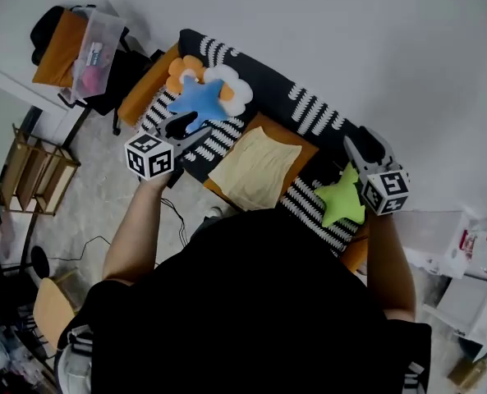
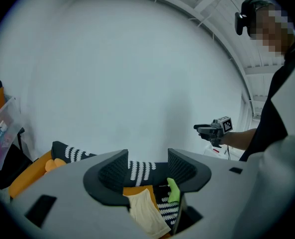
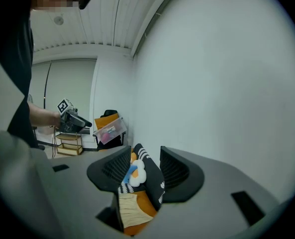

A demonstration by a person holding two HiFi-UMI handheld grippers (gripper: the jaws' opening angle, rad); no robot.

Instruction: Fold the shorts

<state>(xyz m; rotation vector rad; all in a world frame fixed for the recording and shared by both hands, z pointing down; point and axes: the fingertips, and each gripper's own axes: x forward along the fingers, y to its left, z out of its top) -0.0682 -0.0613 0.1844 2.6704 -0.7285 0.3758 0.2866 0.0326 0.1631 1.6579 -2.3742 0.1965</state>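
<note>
Pale yellow shorts (image 1: 255,168) lie flat on an orange cushion (image 1: 295,140) of a black-and-white striped sofa (image 1: 317,109). My left gripper (image 1: 190,131) hovers over the sofa's left part, beside a blue star pillow (image 1: 198,101), jaws open and empty. My right gripper (image 1: 351,148) hangs over the sofa's right end, above a green star pillow (image 1: 342,197), also open and empty. In the left gripper view the shorts (image 2: 147,213) show low between the fingers (image 2: 112,171), with the right gripper (image 2: 207,129) beyond. In the right gripper view the shorts (image 3: 127,210) lie below the jaws.
A white-and-orange flower pillow (image 1: 231,87) rests behind the blue star. A chair with orange cloth and a clear plastic box (image 1: 91,48) stands at the far left, a wooden rack (image 1: 34,171) below it. Cartons (image 1: 473,253) sit at the right. A white wall backs the sofa.
</note>
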